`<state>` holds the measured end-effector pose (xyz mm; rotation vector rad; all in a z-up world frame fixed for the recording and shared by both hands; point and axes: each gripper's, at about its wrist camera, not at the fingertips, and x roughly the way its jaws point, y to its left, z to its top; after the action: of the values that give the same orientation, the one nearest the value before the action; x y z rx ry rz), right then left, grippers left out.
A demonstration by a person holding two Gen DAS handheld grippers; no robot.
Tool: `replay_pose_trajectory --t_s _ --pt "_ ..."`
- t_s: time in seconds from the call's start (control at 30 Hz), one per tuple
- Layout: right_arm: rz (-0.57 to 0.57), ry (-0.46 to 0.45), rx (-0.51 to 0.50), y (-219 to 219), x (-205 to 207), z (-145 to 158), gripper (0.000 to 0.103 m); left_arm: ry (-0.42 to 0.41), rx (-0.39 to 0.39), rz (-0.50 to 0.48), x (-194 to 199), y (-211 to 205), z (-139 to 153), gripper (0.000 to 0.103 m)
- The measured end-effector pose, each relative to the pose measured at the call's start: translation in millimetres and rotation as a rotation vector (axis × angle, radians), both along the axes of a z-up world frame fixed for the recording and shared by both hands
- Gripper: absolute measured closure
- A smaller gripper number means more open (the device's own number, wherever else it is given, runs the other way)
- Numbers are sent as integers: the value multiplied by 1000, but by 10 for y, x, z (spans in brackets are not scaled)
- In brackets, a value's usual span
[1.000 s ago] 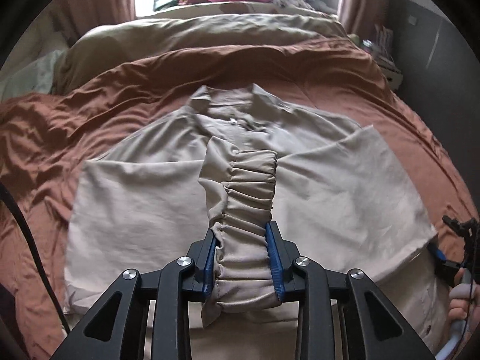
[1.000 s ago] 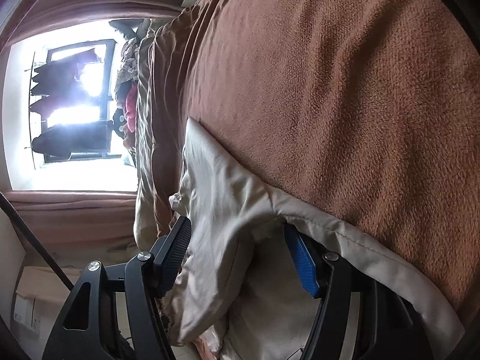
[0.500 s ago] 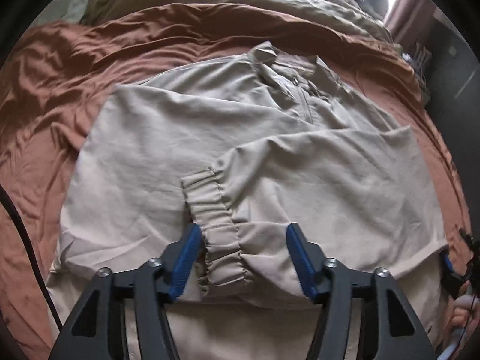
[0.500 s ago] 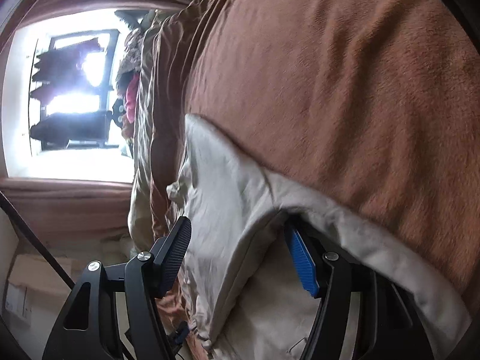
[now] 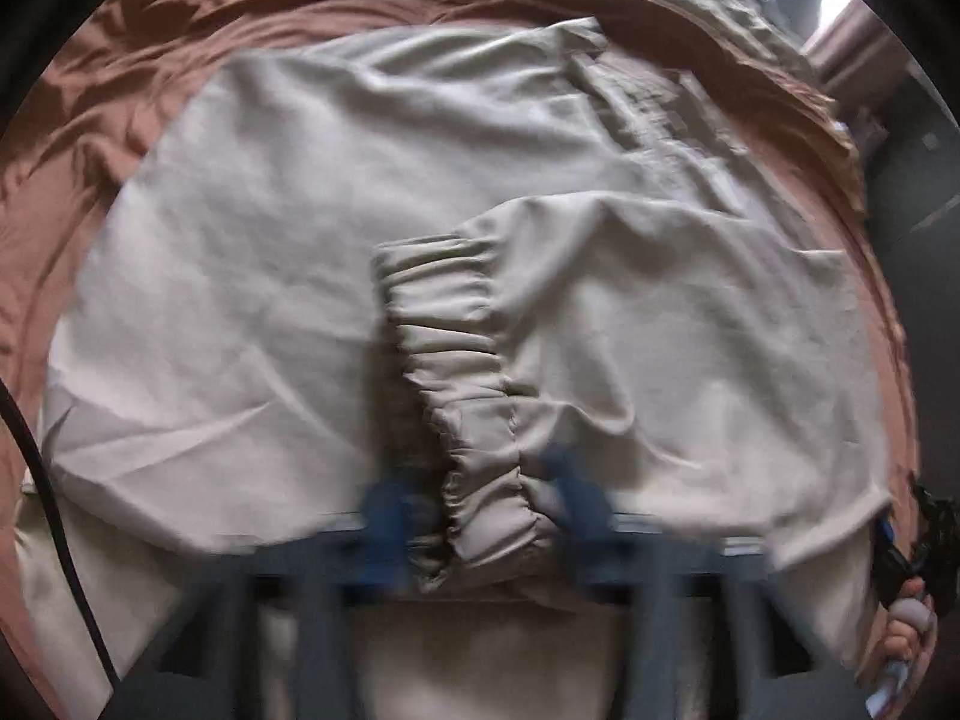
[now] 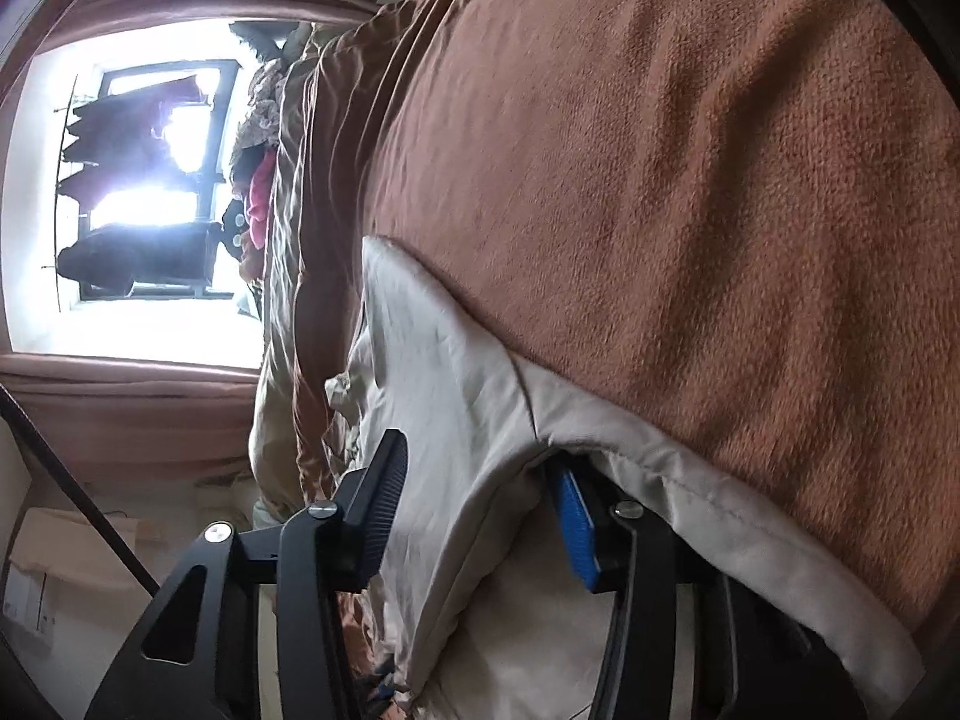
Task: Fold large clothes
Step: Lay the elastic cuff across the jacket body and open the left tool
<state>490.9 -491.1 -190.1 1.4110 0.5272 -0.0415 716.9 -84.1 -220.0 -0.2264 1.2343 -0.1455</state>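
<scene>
Jacket [image 5: 312, 228] spread across brown bed [image 5: 120, 48], cuff [image 5: 468, 396] now lowered mid-frame onto its front, left hand-held gripper [image 5: 480, 516] closing round it, right hand-held gripper [image 6: 474, 510] narrowing on hem [image 6: 456, 420]; sleeve fold nearly done.
</scene>
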Motion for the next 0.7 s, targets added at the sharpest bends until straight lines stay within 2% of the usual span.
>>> replay_pose_trajectory --t_s 0.07,0.13,0.23,0.3,0.4,0.53,0.6,0.7 --pt "2 -6 6 -1 17 -11 58 -26 5 -21 -6 -17 34 86" --pt "2 0 1 0 19 -31 58 -54 32 -49 -12 -66 112 90" --pt "43 47 4 68 29 -18 58 -84 64 -34 16 -44 199 91" --pt "60 74 -17 118 -10 82 58 -71 84 -34 54 -34 168 91" --pt "75 34 -98 192 -142 378 58 -61 86 -52 53 -39 117 90" --pt "119 -89 -210 300 -90 703 58 -69 72 -57 36 -19 112 90" --pt "136 -103 -233 322 38 709 58 -66 57 -52 58 1 102 90" --pt "186 -70 -255 388 310 604 58 -68 47 -53 56 5 104 90"
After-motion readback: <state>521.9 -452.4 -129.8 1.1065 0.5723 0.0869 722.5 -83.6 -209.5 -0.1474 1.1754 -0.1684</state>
